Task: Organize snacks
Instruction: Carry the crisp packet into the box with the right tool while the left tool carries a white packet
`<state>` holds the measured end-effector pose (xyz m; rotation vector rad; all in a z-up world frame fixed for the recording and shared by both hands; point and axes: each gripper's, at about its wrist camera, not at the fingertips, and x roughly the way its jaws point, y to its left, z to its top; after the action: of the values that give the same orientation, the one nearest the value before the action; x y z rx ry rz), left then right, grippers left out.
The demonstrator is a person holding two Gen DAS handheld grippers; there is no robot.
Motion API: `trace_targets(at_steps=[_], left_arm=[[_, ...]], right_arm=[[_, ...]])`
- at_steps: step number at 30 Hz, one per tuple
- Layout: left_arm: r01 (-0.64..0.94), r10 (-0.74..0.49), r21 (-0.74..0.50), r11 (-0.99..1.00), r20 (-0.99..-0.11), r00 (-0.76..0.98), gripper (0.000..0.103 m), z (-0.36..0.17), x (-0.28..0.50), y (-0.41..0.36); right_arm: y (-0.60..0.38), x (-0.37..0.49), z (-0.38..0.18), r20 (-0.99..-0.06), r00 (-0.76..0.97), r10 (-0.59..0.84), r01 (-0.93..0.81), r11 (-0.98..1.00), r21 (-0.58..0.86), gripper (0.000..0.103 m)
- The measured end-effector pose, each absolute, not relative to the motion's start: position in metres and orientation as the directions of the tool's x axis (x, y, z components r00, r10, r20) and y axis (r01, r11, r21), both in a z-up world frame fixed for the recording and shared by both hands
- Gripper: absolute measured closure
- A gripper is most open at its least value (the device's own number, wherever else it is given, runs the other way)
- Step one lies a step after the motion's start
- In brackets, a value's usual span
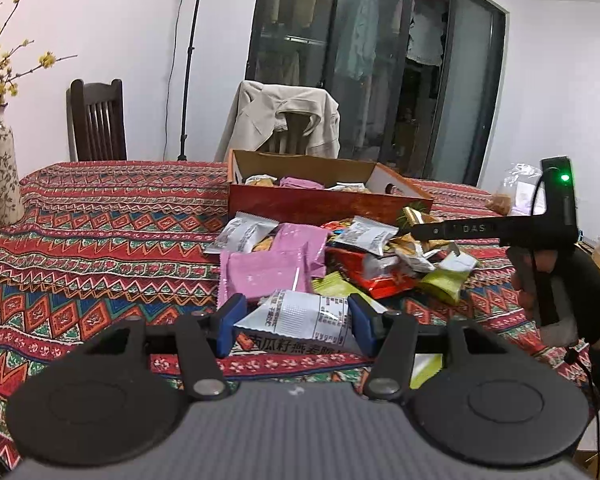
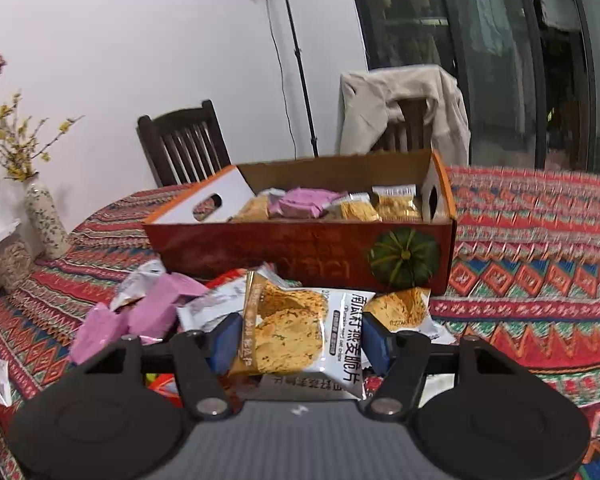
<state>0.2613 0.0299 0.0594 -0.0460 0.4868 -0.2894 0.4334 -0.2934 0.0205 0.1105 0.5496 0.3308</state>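
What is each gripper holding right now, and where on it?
Left gripper: silver snack packet, clamped across its side edges. Right gripper: oat crisp packet, jaws against its two sides.

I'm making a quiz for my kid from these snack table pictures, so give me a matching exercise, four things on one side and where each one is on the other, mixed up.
Things:
1. Silver packet
2. Cracker packet
3. Box
4. Jacket

Places:
A. Draped over a chair
B. Between the right gripper's jaws
C. On the tablecloth behind the snack pile, holding packets
D. Between the left gripper's jaws

Pairs: 1-D, 2-B, 3-C, 4-A
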Motion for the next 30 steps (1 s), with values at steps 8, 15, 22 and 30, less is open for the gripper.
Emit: trace_targets(at_steps=[8,15,22,30], left_arm=[[0.282,-0.303,-0.113,0.953,-0.435,0.848,0.046,0.066,0.241,0.021],[0.296,-0.322,-0.127,0.947,-0.405,0.856,0.046,0.074,0.225,0.013],[0.32,-0.348,-0.136,0.938,-0.375,0.859,0.046,0.081,0.216,0.008],[0.337,-0.357,-0.12,0.934,-0.359,0.862,0.046,0.092,0.261,0.003]], right_arm=[[-0.301,0.361,0.047,-0.424,0.842,0.334,-0.291,0.942,0.165,0.04],[-0.305,0.293,0.063,-0.387,0.856,0.342,-0.301,0.939,0.165,0.04],[-0.314,0.249,0.072,-0.369,0.866,0.336,-0.295,0.941,0.165,0.04],[-0.317,0.26,0.068,-0.378,0.862,0.336,-0.294,0.941,0.167,0.04]])
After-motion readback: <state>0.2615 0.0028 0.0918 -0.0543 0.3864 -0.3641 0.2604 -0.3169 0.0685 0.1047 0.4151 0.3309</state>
